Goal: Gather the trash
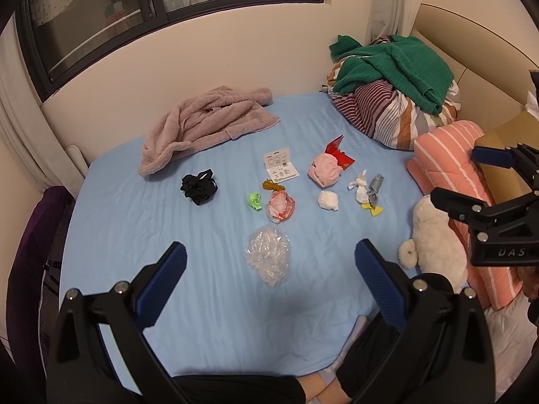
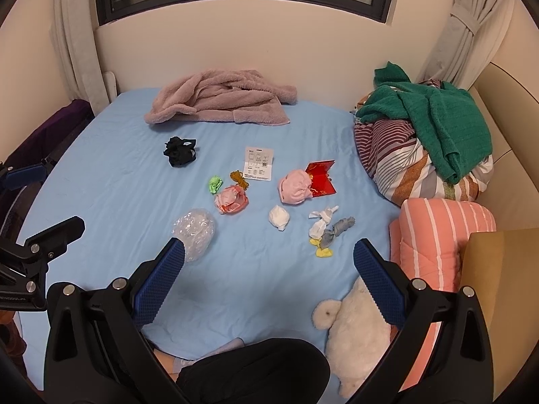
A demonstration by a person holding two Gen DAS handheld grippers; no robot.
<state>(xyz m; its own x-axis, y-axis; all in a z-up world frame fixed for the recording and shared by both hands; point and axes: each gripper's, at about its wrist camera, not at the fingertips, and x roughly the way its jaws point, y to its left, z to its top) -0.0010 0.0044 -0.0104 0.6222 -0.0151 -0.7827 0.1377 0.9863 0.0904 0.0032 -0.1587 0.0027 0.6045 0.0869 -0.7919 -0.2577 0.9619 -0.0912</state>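
Trash lies scattered on the blue bed sheet [image 1: 168,235]: a clear plastic wad [image 1: 268,256], an orange-pink wrapper ball [image 1: 280,206], a green scrap [image 1: 255,200], a white paper ball [image 1: 328,200], a pink wad [image 1: 324,169], a red packet [image 1: 340,155], a paper leaflet [image 1: 280,165], and knotted white, grey and yellow scraps [image 1: 365,190]. My left gripper [image 1: 271,266] is open and empty, hovering around the plastic wad [image 2: 195,234]. My right gripper [image 2: 269,262] is open and empty, just short of the knotted scraps [image 2: 328,230].
A pink bathrobe [image 1: 205,124] and black fabric [image 1: 198,187] lie at the far left. A striped bundle with a green towel [image 1: 394,74], a pink striped blanket [image 1: 448,168], a white plush toy [image 2: 357,333] and a cardboard box [image 2: 498,289] crowd the right. My legs show below.
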